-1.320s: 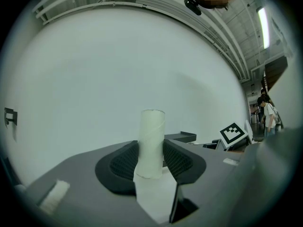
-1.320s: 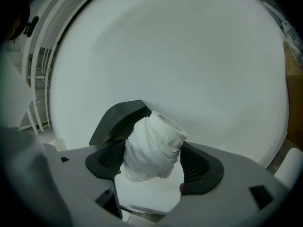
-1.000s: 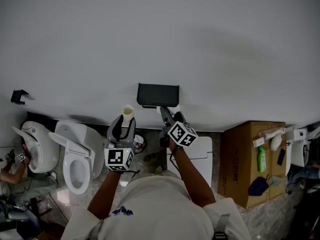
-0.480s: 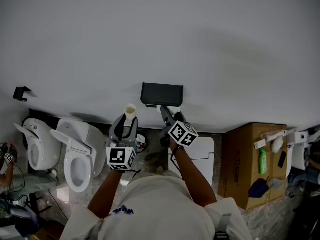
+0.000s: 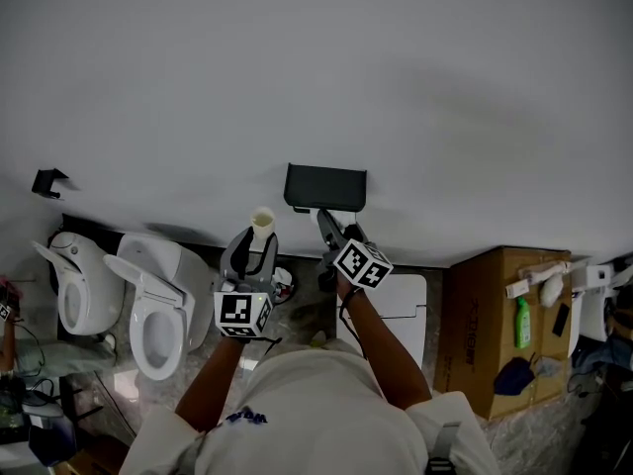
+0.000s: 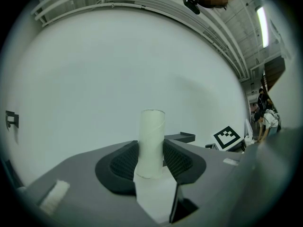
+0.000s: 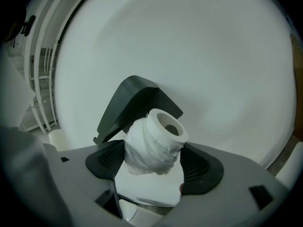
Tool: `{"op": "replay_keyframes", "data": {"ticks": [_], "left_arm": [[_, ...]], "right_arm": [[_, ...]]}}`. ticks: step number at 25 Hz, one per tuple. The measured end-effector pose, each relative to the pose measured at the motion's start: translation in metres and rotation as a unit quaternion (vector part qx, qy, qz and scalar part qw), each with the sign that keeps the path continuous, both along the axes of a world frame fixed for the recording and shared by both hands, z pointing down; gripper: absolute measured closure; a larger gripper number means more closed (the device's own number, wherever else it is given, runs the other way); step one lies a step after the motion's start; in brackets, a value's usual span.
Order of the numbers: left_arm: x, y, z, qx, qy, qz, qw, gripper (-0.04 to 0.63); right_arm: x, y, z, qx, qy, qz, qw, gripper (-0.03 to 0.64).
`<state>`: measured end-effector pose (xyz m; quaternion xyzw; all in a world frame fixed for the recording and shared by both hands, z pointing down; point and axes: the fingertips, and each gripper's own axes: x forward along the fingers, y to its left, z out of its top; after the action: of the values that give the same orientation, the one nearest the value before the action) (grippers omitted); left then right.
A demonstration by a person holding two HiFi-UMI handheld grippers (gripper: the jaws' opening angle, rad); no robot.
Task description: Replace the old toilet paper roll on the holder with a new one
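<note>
My left gripper (image 5: 255,249) is shut on an empty cardboard tube (image 5: 262,222), the old roll's core, which stands upright between the jaws (image 6: 151,141). It hangs left of the black wall holder (image 5: 325,187). My right gripper (image 5: 330,229) points up at the holder's underside. In the right gripper view it (image 7: 154,162) is shut on a new white toilet paper roll (image 7: 156,143) with loose, crumpled outer wraps. The holder (image 7: 137,105) sits just behind the roll, its flap raised. The roll itself is hard to make out in the head view.
Two white toilets (image 5: 153,305) (image 5: 74,290) stand against the wall at the left. A white cistern lid (image 5: 396,305) lies under my right arm. A cardboard box (image 5: 499,325) with a green bottle (image 5: 520,322) stands at the right. A small black bracket (image 5: 45,181) is on the wall far left.
The head view has drifted slightly, so everything sits a little further right. Both grippers keep their hold. The person at the left edge has moved almost out of view.
</note>
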<state>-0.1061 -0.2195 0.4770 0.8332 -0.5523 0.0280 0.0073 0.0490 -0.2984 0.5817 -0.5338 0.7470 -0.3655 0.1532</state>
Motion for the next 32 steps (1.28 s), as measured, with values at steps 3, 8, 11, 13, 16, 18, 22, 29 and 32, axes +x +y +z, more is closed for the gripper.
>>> {"op": "replay_keyframes", "data": {"ticks": [3, 8, 11, 13, 16, 18, 22, 29, 32], "left_arm": [[-0.001, 0.002, -0.002, 0.002, -0.002, -0.001, 1.0000, 0.422], [-0.002, 0.005, -0.003, 0.003, -0.003, -0.003, 1.0000, 0.423], [-0.005, 0.007, -0.004, 0.004, -0.002, -0.006, 1.0000, 0.423], [-0.005, 0.007, -0.005, 0.005, -0.002, -0.007, 1.0000, 0.422], [-0.006, 0.009, -0.007, 0.008, -0.003, -0.009, 0.9999, 0.422], [-0.007, 0.010, -0.008, 0.009, -0.003, -0.009, 0.9999, 0.422], [-0.008, 0.011, -0.008, 0.010, -0.003, -0.009, 0.9999, 0.422], [-0.013, 0.014, -0.007, 0.007, -0.004, -0.015, 0.9999, 0.422], [-0.014, 0.016, -0.007, 0.008, -0.003, -0.018, 0.9998, 0.422]], "right_arm": [[-0.003, 0.001, 0.001, 0.001, 0.000, -0.005, 1.000, 0.247], [-0.006, 0.000, 0.002, -0.001, -0.001, -0.009, 1.000, 0.248], [-0.009, 0.001, 0.001, 0.000, -0.001, -0.011, 1.000, 0.247], [-0.010, 0.000, 0.001, -0.001, -0.002, -0.013, 1.000, 0.248], [-0.012, 0.000, 0.002, -0.003, -0.001, -0.020, 1.000, 0.249], [-0.017, 0.000, 0.001, -0.003, 0.003, -0.027, 1.000, 0.249], [-0.028, 0.002, 0.003, -0.002, 0.011, -0.042, 0.999, 0.249], [-0.044, 0.001, 0.006, -0.007, 0.018, -0.064, 0.998, 0.251], [-0.050, 0.001, 0.009, -0.009, 0.024, -0.072, 0.997, 0.252]]}}
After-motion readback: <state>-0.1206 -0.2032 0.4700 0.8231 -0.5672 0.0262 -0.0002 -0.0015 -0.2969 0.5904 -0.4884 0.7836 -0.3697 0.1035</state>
